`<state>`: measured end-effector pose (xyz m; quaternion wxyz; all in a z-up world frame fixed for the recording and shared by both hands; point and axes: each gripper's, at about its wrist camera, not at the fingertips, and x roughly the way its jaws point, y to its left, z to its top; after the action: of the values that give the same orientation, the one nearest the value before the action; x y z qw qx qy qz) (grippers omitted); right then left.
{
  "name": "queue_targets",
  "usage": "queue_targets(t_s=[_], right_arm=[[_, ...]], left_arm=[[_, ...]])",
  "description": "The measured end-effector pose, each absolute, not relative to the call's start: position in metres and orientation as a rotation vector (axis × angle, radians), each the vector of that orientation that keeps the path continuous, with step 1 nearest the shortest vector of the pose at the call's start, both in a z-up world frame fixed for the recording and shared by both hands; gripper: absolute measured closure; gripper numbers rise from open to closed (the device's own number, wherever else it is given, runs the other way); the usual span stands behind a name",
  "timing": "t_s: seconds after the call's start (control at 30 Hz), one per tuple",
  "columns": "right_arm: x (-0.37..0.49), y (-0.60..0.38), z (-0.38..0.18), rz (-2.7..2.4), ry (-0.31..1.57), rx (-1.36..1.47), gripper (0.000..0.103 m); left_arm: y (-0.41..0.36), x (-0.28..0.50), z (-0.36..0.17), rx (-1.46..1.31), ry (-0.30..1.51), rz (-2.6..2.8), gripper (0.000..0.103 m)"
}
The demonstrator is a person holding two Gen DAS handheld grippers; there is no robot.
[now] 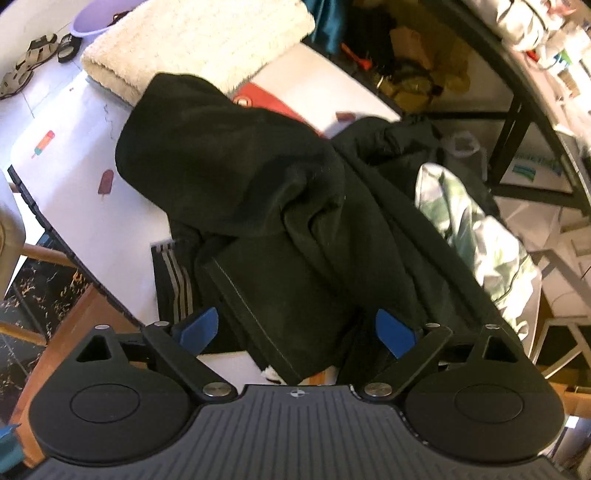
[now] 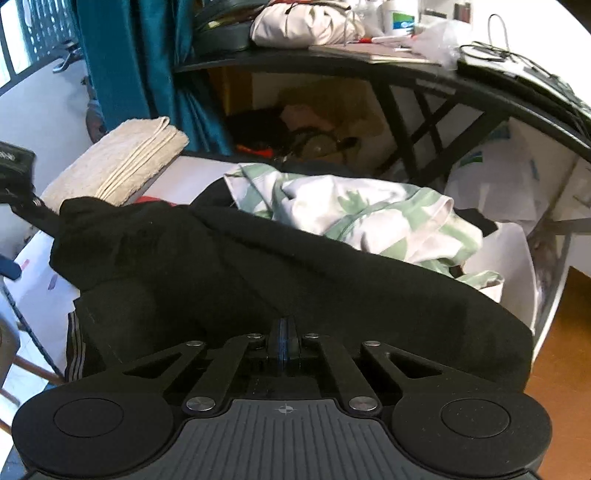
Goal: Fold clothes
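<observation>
Left wrist view: taken from just behind the left gripper (image 1: 297, 326), facing steeply down onto the white table (image 1: 74, 162). The gripper body fills the bottom of the frame; the black garment (image 1: 236, 177) is seen close, at centre. Floor and sandals (image 1: 22, 62) are caught at upper left.

Right wrist view: taken from behind the right gripper (image 2: 282, 341), angled less steeply, looking across the table toward a dark desk (image 2: 369, 66) along the top. The black garment (image 2: 258, 266) lies immediately ahead.

Shared by both views: the black garment, the green-and-white cloth (image 1: 476, 236) (image 2: 369, 214), the cream folded towel (image 1: 192, 40) (image 2: 122, 162), the teal curtain (image 1: 325, 22) (image 2: 129, 62).
</observation>
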<state>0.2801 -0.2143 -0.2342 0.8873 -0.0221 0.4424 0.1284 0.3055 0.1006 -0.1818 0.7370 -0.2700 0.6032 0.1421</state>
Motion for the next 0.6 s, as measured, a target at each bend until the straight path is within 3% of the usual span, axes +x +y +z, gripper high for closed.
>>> queue_targets(t_s=[0.03,0.07,0.13,0.23,0.3,0.33,0.37,0.6], right_arm=[[0.284,-0.214,-0.234,0.238,0.903,-0.066,0.082],[0.290,-0.214,-0.234,0.202,0.882,-0.092,0.058],[0.304,-0.213,-0.236,0.127,0.832,-0.155,0.041],[0.330,-0.205,-0.251,0.075,0.810,-0.248,0.027],[0.342,-0.200,-0.270,0.064,0.874,-0.278,0.034],[0.343,-0.200,-0.274,0.074,0.912,-0.260,0.068],[0.343,-0.200,-0.277,0.089,0.948,-0.232,0.089],[0.276,-0.210,-0.242,0.159,0.881,-0.052,0.097]], left_arm=[[0.099,0.306,-0.182,-0.586,1.331,0.317,0.008],[0.098,0.307,-0.183,-0.580,1.335,0.320,0.008],[0.098,0.305,-0.183,-0.576,1.335,0.303,0.008],[0.097,0.300,-0.181,-0.572,1.290,0.281,0.008],[0.096,0.299,-0.179,-0.559,1.273,0.276,0.008],[0.096,0.300,-0.178,-0.550,1.270,0.278,0.008],[0.096,0.300,-0.177,-0.548,1.265,0.269,0.008],[0.100,0.309,-0.177,-0.584,1.271,0.188,0.014]])
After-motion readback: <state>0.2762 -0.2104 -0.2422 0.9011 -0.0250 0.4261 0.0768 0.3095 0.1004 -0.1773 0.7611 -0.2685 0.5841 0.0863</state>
